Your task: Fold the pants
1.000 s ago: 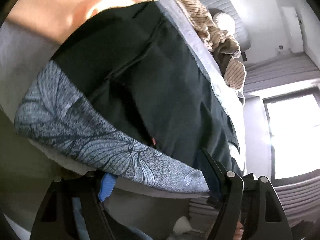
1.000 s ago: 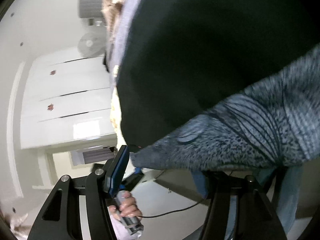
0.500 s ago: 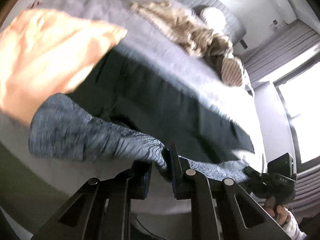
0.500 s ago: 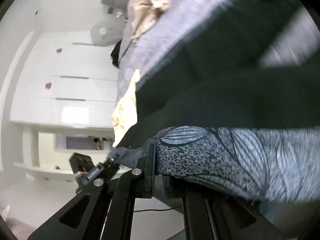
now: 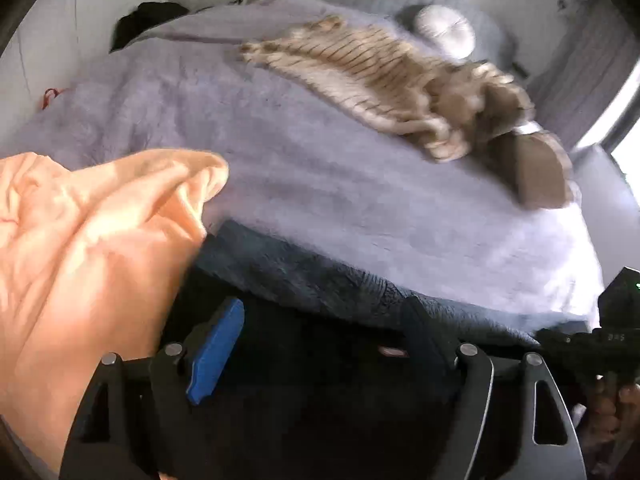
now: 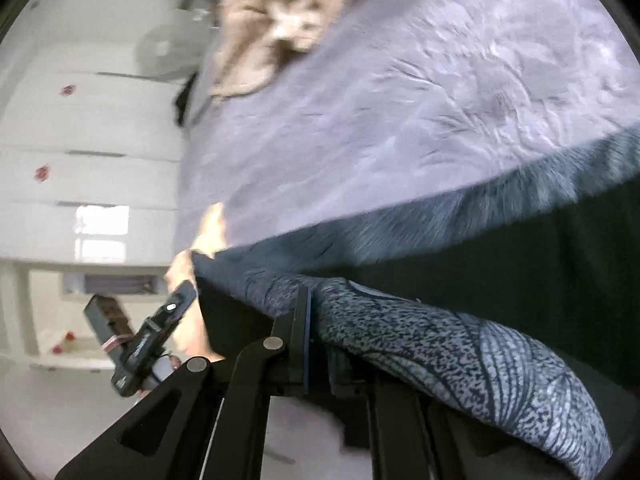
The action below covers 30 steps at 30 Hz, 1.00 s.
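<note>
The pants (image 5: 320, 360) are black with a grey leaf-patterned waistband (image 6: 460, 344). They lie folded over at the near edge of a bed with a lilac cover (image 5: 320, 152). My left gripper (image 5: 320, 344) is open, its fingers wide apart over the black cloth. My right gripper (image 6: 316, 336) is shut on the patterned waistband and holds it up at the fold. The left gripper's body (image 6: 136, 344) shows in the right wrist view. The right gripper's body (image 5: 600, 340) shows at the right edge of the left wrist view.
An orange garment (image 5: 80, 248) lies at the left beside the pants. A beige striped blanket (image 5: 400, 80) and a round pillow (image 5: 444, 32) lie farther up the bed. White cupboards (image 6: 80, 140) stand beyond the bed's side.
Both grippers carried the waistband forward and up over the pants. The left gripper, shut on the waistband half a second ago, has opened. The right stays shut on it.
</note>
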Each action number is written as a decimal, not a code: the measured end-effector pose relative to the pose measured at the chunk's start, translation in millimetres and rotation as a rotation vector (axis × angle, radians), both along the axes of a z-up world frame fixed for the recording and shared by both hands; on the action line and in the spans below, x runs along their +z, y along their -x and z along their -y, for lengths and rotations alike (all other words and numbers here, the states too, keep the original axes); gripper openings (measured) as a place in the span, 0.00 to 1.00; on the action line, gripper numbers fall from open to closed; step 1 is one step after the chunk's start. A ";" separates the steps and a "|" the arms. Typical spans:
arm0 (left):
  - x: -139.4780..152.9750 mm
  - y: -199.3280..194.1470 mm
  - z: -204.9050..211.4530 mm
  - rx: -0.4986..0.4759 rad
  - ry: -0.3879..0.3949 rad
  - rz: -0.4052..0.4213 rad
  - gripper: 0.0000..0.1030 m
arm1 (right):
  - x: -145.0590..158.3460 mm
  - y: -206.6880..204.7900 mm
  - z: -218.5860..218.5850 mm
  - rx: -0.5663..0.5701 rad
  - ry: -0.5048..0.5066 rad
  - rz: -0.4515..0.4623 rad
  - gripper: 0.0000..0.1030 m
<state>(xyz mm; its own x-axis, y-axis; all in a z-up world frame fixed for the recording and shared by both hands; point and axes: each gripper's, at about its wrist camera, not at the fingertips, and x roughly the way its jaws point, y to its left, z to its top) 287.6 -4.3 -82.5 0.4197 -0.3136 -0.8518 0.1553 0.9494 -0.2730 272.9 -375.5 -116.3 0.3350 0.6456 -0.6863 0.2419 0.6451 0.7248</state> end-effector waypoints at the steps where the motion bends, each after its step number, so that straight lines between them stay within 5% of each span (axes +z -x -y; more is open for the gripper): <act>1: -15.8 -10.6 -1.6 0.010 -0.015 -0.049 0.78 | -16.3 -9.1 1.8 -0.008 0.006 -0.030 0.10; 5: -25.3 -17.7 -0.1 -0.023 -0.067 -0.067 0.78 | -52.3 -23.2 3.1 -0.077 0.011 -0.116 0.14; 8: -4.2 -5.0 9.1 -0.077 -0.073 -0.053 0.78 | -24.6 -14.0 -7.1 -0.056 0.021 -0.069 0.53; 12: 9.3 20.7 38.3 -0.182 -0.012 -0.086 0.78 | 18.4 13.6 -23.6 -0.002 -0.020 0.035 0.54; 17: 14.6 60.8 115.1 -0.410 0.066 -0.162 0.78 | 32.8 59.3 -1.7 -0.119 -0.001 -0.004 0.54; 23: 6.5 119.9 233.0 -0.705 0.148 -0.286 0.78 | 40.7 178.7 86.2 -0.360 0.072 -0.054 0.54; 30: -3.5 160.1 315.0 -0.742 0.222 -0.406 0.78 | 18.9 344.6 167.8 -0.565 0.104 -0.153 0.63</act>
<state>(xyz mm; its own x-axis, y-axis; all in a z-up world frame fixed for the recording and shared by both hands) 127.5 -319.3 -86.0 -0.2818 -0.5619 -0.7777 0.5626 0.5598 -0.6083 -71.7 -543.2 -97.4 0.4992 0.3230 -0.8040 0.6652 0.4517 0.5945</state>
